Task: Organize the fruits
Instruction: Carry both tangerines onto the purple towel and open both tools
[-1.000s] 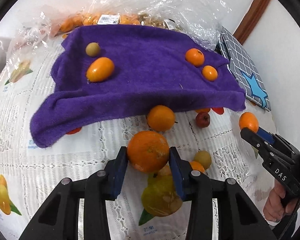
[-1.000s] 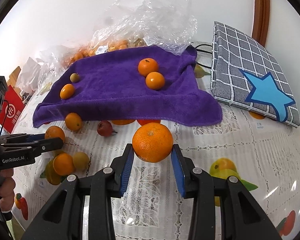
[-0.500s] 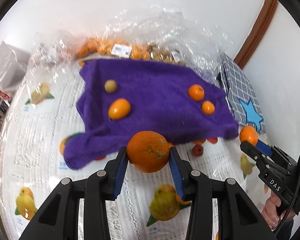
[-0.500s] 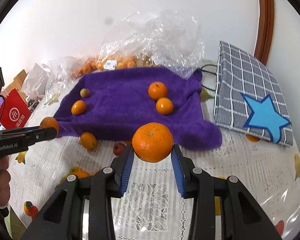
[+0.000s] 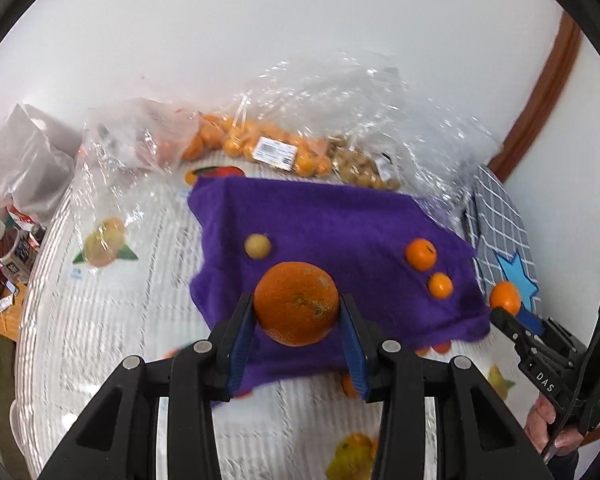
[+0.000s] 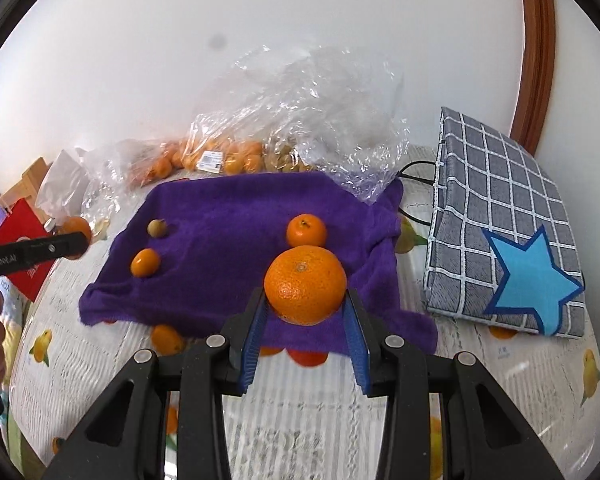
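My left gripper [image 5: 297,320] is shut on a large orange [image 5: 296,303], held above the near edge of the purple towel [image 5: 340,224]. My right gripper [image 6: 305,312] is shut on another orange [image 6: 305,285] above the towel's [image 6: 228,216] near right part. On the towel lie two small oranges [image 5: 421,254] [image 5: 440,285], a yellowish round fruit [image 5: 257,245] and, in the right wrist view, a kumquat-like orange [image 6: 145,263]. The right gripper with its orange [image 5: 505,297] also shows in the left wrist view, and the left gripper's orange [image 6: 76,229] shows in the right wrist view.
Plastic bags of oranges [image 5: 260,144] and nuts [image 5: 360,166] lie behind the towel by the wall. A grey checked bag with a blue star [image 6: 512,248] lies to the right. Loose fruit [image 6: 167,338] sits on the lace tablecloth at the towel's near edge. Bottles [image 5: 8,248] stand at far left.
Both grippers have lifted higher with their oranges and moved forward over the towel. The table fruit now lies below and behind the fingers.
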